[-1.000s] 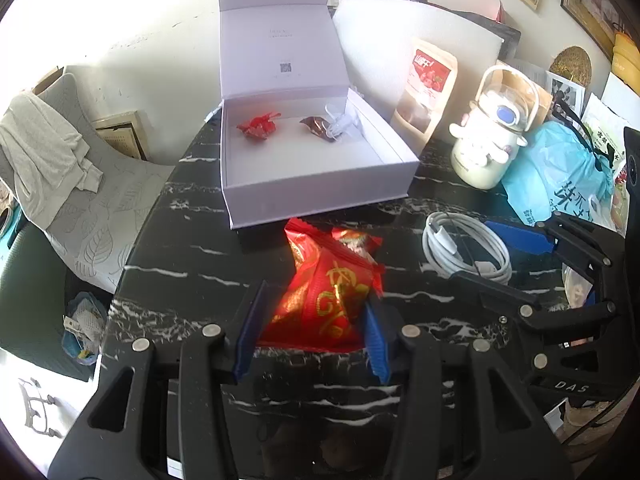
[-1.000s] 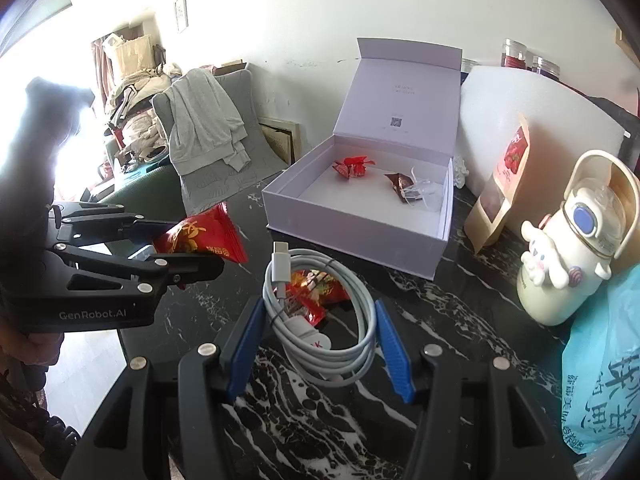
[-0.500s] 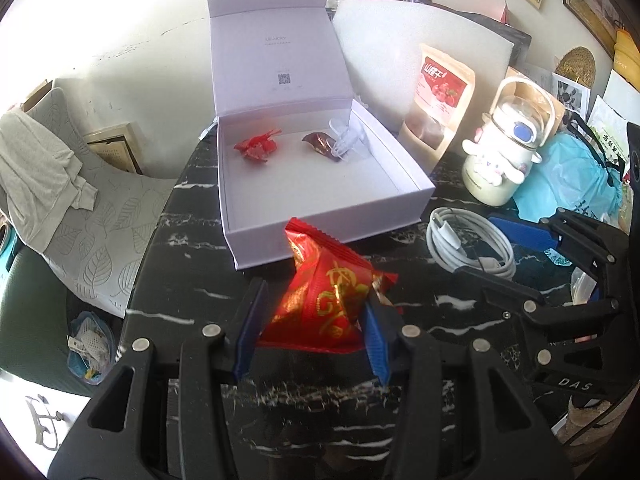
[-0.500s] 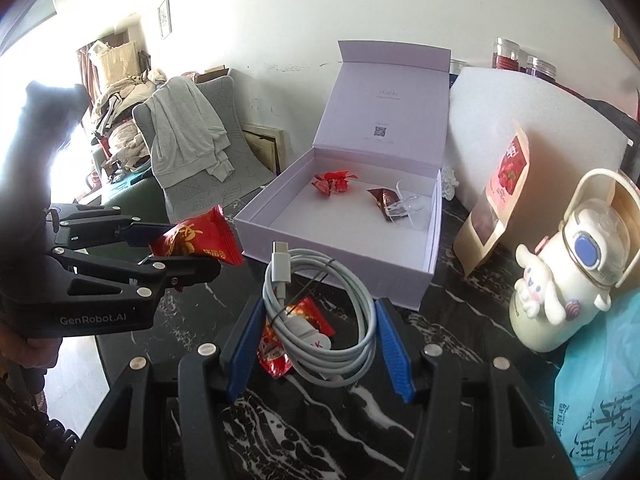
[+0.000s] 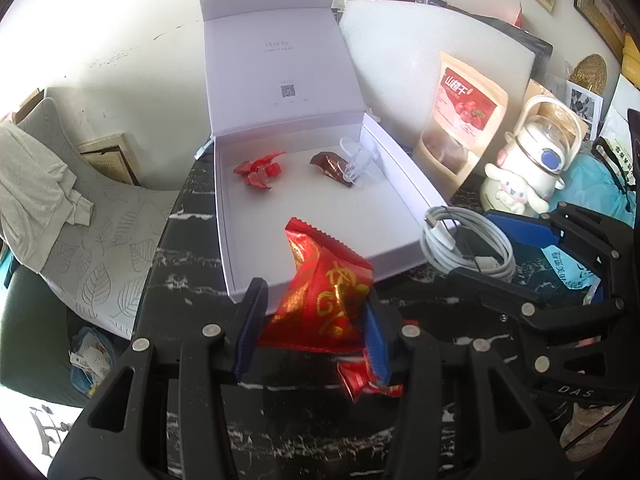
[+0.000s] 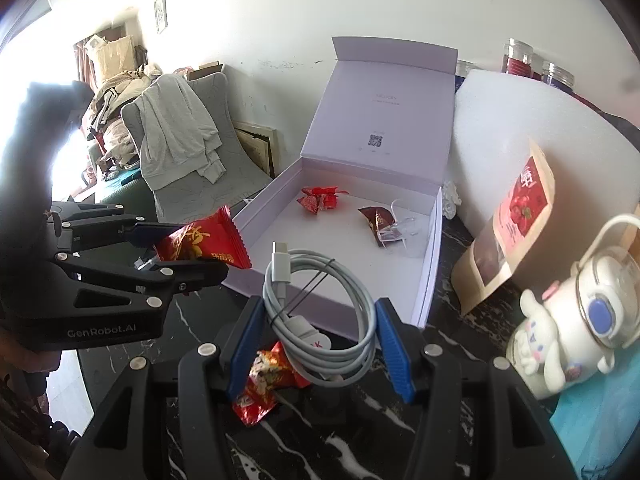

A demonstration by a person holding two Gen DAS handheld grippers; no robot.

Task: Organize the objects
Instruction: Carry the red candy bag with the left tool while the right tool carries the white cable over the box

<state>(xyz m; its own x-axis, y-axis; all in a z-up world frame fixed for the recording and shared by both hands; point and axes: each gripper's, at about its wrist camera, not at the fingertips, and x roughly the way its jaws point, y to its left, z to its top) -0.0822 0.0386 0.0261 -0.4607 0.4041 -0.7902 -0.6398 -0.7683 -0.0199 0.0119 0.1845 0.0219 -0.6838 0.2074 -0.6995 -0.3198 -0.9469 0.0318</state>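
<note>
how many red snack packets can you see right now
3. One big packet in the left hand-held gripper, one small one on the table under the cable, one inside the box. More may be hidden.

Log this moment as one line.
left tool: holds red snack packet | right tool: holds coiled white cable | white box: open

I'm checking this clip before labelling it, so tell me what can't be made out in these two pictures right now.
- Small red packet: both views, partly hidden behind gripper fingers and the coiled white cable; its print is unreadable.
- Open white box: lid text too small in both views.
- Clear plastic item in the box: too faint to identify.
- Red snack packet: lower end hidden by the left gripper.
- Person: right wrist view, backlit at the left edge.
</note>
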